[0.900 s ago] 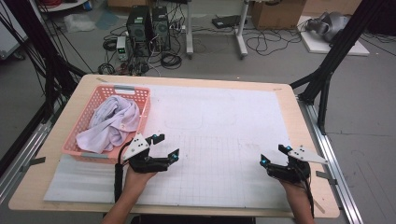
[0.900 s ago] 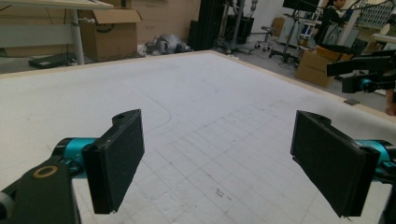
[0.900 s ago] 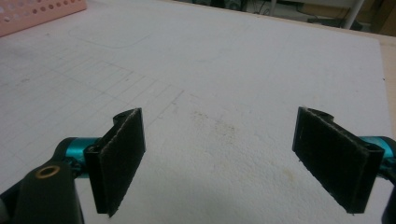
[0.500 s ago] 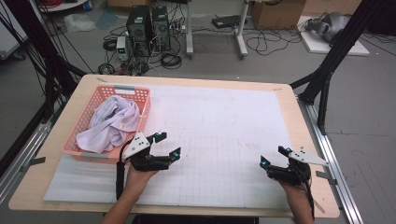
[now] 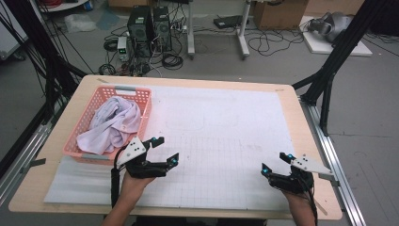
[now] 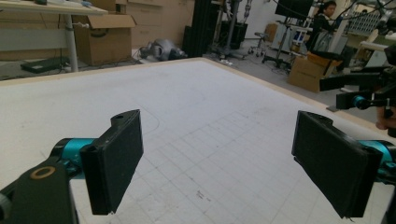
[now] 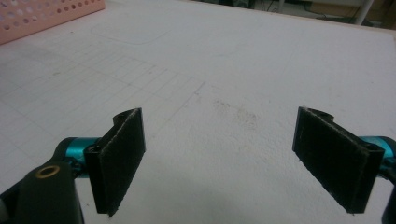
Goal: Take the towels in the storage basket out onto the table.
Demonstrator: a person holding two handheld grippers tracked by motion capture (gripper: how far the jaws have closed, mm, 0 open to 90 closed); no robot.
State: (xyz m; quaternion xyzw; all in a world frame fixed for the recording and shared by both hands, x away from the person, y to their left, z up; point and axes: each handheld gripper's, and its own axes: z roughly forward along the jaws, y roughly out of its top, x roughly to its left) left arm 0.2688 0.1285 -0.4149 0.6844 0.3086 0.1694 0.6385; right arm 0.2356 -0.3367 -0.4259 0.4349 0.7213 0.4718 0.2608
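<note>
Fingers of the left gripper (image 5: 166,149) and right gripper (image 5: 275,162) stand released, nothing between them. From above, the lilac cloth (image 5: 113,125) lies in the pink basket (image 5: 123,92) just beside the left fingers, well apart from the right ones. Between the right gripper's own fingers, its view adds smudges (image 7: 236,112) on the white counter mat (image 7: 261,60).

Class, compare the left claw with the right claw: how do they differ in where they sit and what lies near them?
The left claw sits right beside the pink basket that holds a pale cloth; the right claw sits near the table's opposite edge, with nothing but bare white mat around it. The left claw aims up and to the right in the high view, the right claw up and to the left. Both are open and empty.
</note>
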